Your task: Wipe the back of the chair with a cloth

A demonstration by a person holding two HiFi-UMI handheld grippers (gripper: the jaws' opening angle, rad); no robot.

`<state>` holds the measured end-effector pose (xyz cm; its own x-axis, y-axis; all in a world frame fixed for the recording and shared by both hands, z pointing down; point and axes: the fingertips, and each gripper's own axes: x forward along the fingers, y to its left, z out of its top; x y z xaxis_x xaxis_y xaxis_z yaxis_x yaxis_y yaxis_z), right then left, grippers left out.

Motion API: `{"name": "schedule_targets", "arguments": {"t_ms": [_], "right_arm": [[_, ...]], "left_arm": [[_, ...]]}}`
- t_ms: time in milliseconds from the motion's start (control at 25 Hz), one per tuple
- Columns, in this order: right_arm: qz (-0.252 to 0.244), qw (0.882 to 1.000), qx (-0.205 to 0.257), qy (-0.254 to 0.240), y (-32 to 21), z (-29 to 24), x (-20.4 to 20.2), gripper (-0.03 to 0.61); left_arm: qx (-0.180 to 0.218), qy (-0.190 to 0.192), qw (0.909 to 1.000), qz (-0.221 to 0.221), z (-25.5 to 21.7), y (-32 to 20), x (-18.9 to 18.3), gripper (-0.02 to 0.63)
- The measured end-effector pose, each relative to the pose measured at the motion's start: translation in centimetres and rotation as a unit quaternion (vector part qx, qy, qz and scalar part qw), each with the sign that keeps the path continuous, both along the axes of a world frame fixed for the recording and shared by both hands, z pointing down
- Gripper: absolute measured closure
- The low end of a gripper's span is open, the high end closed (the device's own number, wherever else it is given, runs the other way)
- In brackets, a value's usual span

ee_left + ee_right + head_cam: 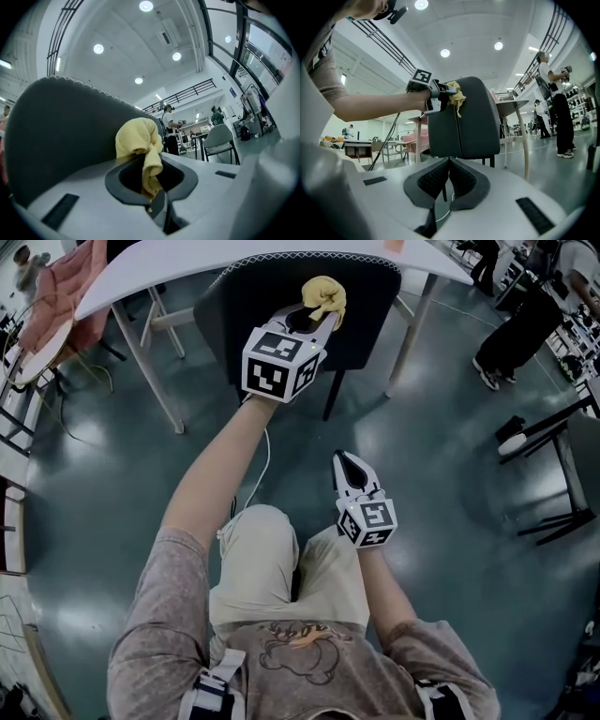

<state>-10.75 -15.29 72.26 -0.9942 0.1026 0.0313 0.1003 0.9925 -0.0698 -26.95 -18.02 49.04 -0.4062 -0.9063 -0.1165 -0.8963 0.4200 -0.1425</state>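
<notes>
Nearest the head camera: grey shirt (pixel 309 652) and one pale knee (pixel 258 549) of the person, over a dark glossy floor (pixel 450 474). Right gripper (pixel 348 463) sits low beside that knee, well apart from the chair. Its jaws are pressed together with nothing between them, and it points towards the chair. Left gripper (pixel 311 321) is on an outstretched arm, jaws clamped on the yellow cloth (pixel 325 298). A tail of fabric runs down between the pads and a bunched wad stands beyond the tips. The wad lies against the upper part of the dark chair back (pixel 375 315), near its top edge; contact looks real in the right gripper view, but I cannot tell how firm it is. The chair is tucked under a white table (pixel 187 263). Handling, as a judgement: the cloth is light, soft and limp, so it will squash flat and could drag out of a shallow pinch. Best held by a thick fold deep in the pads, leaving the wad proud as the wiping face. The chair back looks like a stiff, curved shell, and the chair may shift under a push. Risk: hard jaw tips scraping the shell if the wad collapses.
</notes>
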Motion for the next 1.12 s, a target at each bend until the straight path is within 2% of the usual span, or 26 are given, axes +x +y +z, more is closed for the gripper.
{"name": "schedule_targets", "arguments": {"t_ms": [120, 400, 600, 680, 840, 1120], "right_arm": [[0.002, 1.0, 0.0, 0.0, -0.1, 0.0, 0.0, 0.552], [0.012, 1.0, -0.001, -0.003, -0.4, 0.1, -0.2, 0.552], [0.017, 1.0, -0.002, 0.008, -0.8, 1.0, 0.1, 0.552], [0.014, 1.0, 0.0, 0.009, -0.7, 0.9, 0.2, 0.552], [0.01, 1.0, 0.005, 0.003, -0.4, 0.5, 0.4, 0.552], [0.005, 1.0, 0.004, -0.001, 0.2, 0.1, 1.2, 0.552]], "left_arm": [[0.003, 0.006, 1.0, 0.006, 0.0, -1.0, 0.2, 0.554], [-0.032, 0.002, 0.9983, 0.049, 1.4, -5.9, 2.2, 0.554], [-0.032, 0.001, 0.9946, 0.099, 1.6, -7.6, 5.4, 0.554], [-0.026, -0.004, 0.9937, 0.109, 1.3, -7.0, 6.4, 0.554], [-0.003, -0.001, 0.9949, 0.101, 1.4, -3.9, 6.8, 0.554], [0.021, -0.008, 0.999, 0.037, 2.2, 4.9, 4.4, 0.554]]}}
